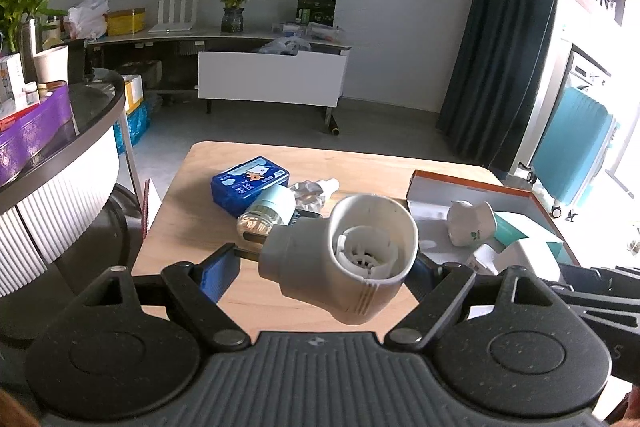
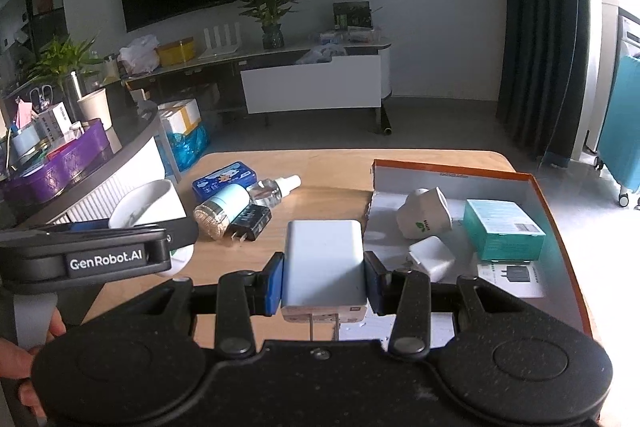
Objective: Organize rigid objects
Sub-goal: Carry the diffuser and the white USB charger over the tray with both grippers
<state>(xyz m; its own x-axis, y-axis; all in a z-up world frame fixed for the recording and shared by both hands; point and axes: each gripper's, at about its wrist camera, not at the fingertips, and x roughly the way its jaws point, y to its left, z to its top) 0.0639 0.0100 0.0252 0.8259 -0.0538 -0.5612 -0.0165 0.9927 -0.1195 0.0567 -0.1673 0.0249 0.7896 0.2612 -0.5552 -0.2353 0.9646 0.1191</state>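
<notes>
Left gripper (image 1: 320,263) clamps plug-in (image 1: 348,263); right gripper (image 2: 324,279) clamps charger (image 2: 324,263) beside tray rim (image 2: 370,203).

"GenRobot.AI" in white letters on the black side of the left gripper (image 2: 106,263), seen from the right wrist view. Blue tin (image 1: 250,183): white characters beside a cartoon figure, too small to read. Other labels illegible.

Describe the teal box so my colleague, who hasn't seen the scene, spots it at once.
Find the orange-edged tray at the wooden table's right side. The teal box lies flat in its right half, the only coloured item there; the things beside it are white.
</notes>
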